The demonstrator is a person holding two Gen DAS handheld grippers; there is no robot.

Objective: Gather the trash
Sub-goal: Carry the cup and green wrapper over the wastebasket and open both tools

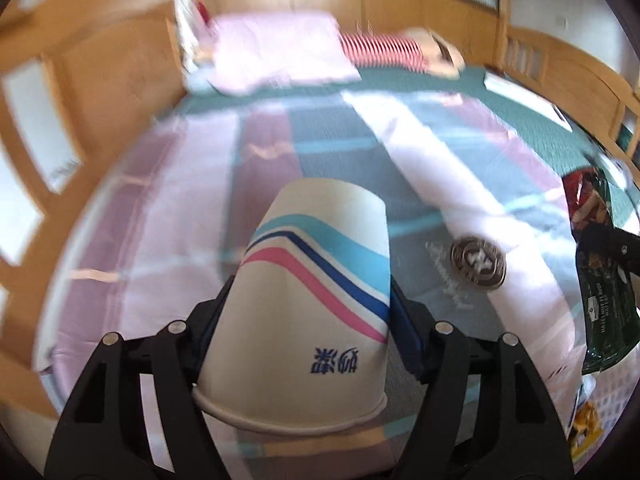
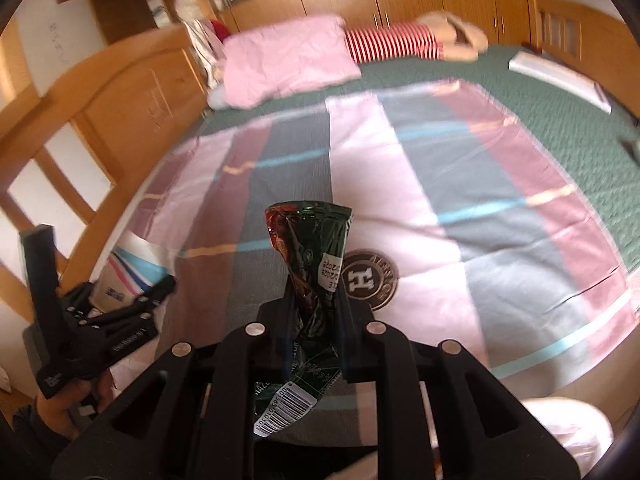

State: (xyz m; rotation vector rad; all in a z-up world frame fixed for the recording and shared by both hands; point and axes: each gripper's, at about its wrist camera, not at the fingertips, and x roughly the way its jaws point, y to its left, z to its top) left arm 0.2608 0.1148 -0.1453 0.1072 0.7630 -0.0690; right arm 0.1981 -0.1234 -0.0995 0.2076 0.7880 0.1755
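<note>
Two grippers are working over a striped blanket [image 2: 420, 184] on a bed. Left gripper [image 1: 308, 304] is clamping its jaws on an upturned paper cup [image 1: 316, 292], rim toward the camera. Right gripper [image 2: 314, 300] is pinching a crumpled dark wafer wrapper [image 2: 310, 264] shut between its jaws. Lying at twelve o'clock: pink pillow [image 2: 288, 60] and red-striped cloth [image 2: 392, 42]. Nothing is blocking either load.
</note>
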